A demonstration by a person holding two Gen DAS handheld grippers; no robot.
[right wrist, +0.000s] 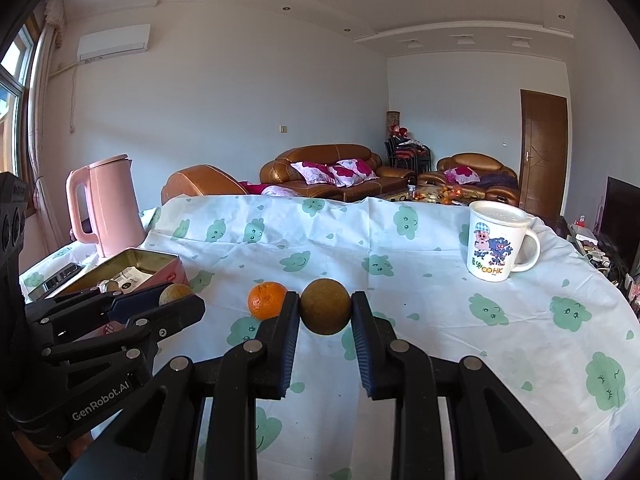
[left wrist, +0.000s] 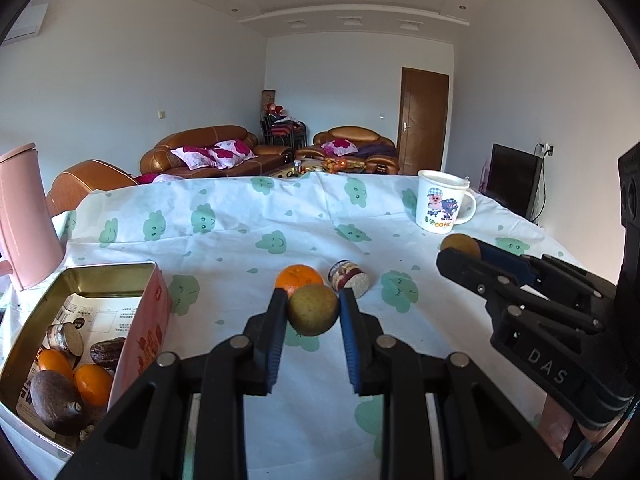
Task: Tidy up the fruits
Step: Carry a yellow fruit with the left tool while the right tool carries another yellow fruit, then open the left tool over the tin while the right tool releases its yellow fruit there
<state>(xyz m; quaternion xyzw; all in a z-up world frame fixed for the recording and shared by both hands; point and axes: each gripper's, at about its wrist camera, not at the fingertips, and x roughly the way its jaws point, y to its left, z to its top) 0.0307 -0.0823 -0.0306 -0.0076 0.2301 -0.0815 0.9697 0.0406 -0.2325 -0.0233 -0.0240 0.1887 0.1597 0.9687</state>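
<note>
Each hand has a fruit in its grip. The left gripper point(left wrist: 313, 310) has its jaws clamped on a greenish-brown round fruit point(left wrist: 313, 309), held just above the cloth-covered counter point(left wrist: 240, 240) in front of an orange point(left wrist: 298, 278) and a small wrapped snack point(left wrist: 349, 278). The right gripper point(right wrist: 325, 312) is likewise clamped on a second brown round fruit point(right wrist: 325, 311), nearer the counter's right side, where a cartoon mug point(right wrist: 494, 246) stands.

The open tin box point(left wrist: 80, 276) sits at the counter's left edge, beside a pink kettle point(right wrist: 108, 204), and already holds several pieces. It looks like the carrying step: both fruits are picked up and not yet put down. Next, I'd guess, each goes over the tin's rim and is released low, the left one first since it is closer.
</note>
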